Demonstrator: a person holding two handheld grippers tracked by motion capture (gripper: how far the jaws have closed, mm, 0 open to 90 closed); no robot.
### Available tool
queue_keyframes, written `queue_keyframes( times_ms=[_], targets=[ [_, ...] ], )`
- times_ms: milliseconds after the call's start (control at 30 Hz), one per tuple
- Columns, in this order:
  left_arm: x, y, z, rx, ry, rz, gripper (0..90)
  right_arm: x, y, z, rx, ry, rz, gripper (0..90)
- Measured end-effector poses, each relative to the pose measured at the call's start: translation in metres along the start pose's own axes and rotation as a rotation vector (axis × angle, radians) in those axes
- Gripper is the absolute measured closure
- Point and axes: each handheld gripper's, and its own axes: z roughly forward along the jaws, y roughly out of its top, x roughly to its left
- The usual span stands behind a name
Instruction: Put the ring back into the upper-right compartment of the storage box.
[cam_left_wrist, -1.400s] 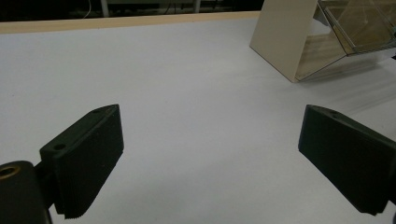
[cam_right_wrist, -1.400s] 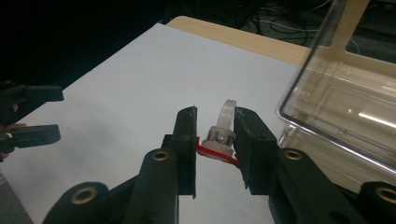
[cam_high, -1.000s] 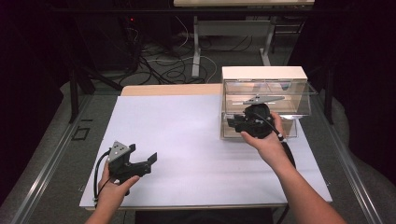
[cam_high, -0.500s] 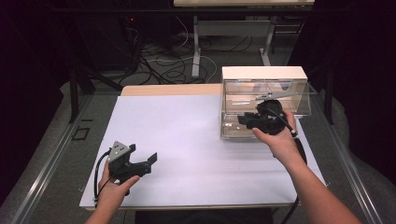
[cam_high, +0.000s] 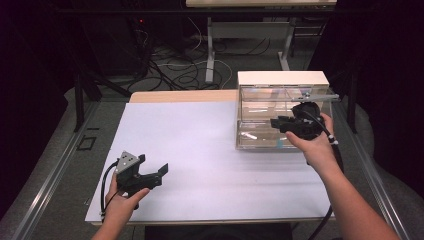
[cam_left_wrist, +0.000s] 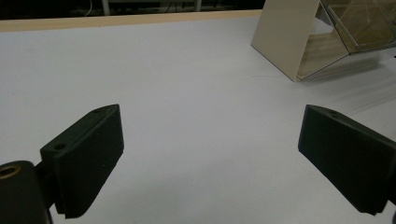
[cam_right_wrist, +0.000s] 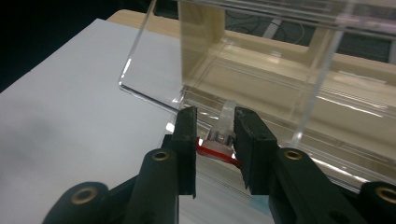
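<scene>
A clear plastic box (cam_high: 260, 107) with a cream back (cam_high: 282, 79) stands at the table's right back. My right gripper (cam_high: 274, 122) is at its front wall, low down. In the right gripper view, that gripper (cam_right_wrist: 215, 126) has its jaws close together around a small clear tab (cam_right_wrist: 226, 116) with a red piece (cam_right_wrist: 210, 150) under it, at the box's lower front edge (cam_right_wrist: 261, 74). My left gripper (cam_high: 154, 164) rests near the front left of the white mat, open. Nothing lies between its wide-apart jaws in the left gripper view (cam_left_wrist: 210, 154), where the box (cam_left_wrist: 280, 37) is far off.
The white mat (cam_high: 200, 145) covers most of the table, with a wooden strip (cam_high: 180, 96) along its back edge. Cables (cam_high: 185, 75) and table legs lie on the floor behind. Metal rails (cam_high: 50, 175) run along both sides.
My right gripper has moved to the right along the box's front, and its hand now sits farther back. My left gripper has stayed still.
</scene>
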Motion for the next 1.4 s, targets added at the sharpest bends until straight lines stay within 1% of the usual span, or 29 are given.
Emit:
queue_keyframes(
  times_ms=[400, 433, 500, 667, 800, 833, 967, 1033, 1100, 1333, 1367, 1400],
  targets=[
    [0.000, 0.000, 0.000, 0.001, 0.000, -0.002, 6.9, -0.024, 0.000, -0.011, -0.012, -0.061, 0.038, 70.6],
    [0.000, 0.000, 0.000, 0.002, 0.000, -0.003, 6.9, -0.027, 0.000, -0.012, -0.016, -0.072, 0.041, 70.7],
    [0.000, 0.000, 0.001, 0.002, 0.000, -0.004, 6.9, -0.028, 0.000, -0.013, -0.014, -0.073, 0.048, 70.7],
    [0.000, 0.000, 0.001, 0.002, 0.000, -0.004, 6.9, -0.037, 0.002, -0.014, -0.017, -0.093, 0.060, 70.7],
    [0.000, 0.000, 0.001, 0.002, 0.001, -0.004, 6.9, -0.042, 0.004, -0.013, -0.025, -0.110, 0.072, 70.7],
    [0.000, 0.000, 0.001, 0.000, 0.000, -0.005, 6.9, -0.044, 0.004, -0.013, -0.018, -0.111, 0.069, 70.6],
    [0.000, 0.000, 0.001, -0.001, 0.000, -0.005, 6.9, -0.048, 0.005, -0.011, -0.019, -0.123, 0.080, 70.7],
    [0.000, 0.000, 0.001, 0.003, 0.001, -0.004, 6.9, -0.052, 0.005, -0.009, -0.017, -0.137, 0.083, 70.7],
    [0.000, 0.000, 0.001, 0.003, 0.001, -0.003, 6.9, -0.054, 0.006, -0.009, -0.011, -0.137, 0.089, 70.7],
    [0.000, 0.000, 0.001, 0.000, 0.000, -0.005, 6.9, -0.063, 0.007, -0.005, -0.003, -0.161, 0.100, 70.6],
    [0.000, 0.000, 0.001, 0.000, -0.001, -0.004, 6.9, -0.063, 0.007, -0.005, -0.001, -0.165, 0.113, 70.6],
    [0.000, 0.000, 0.001, 0.001, -0.001, -0.004, 6.9, -0.066, 0.007, -0.004, 0.001, -0.164, 0.106, 70.6]
  ],
)
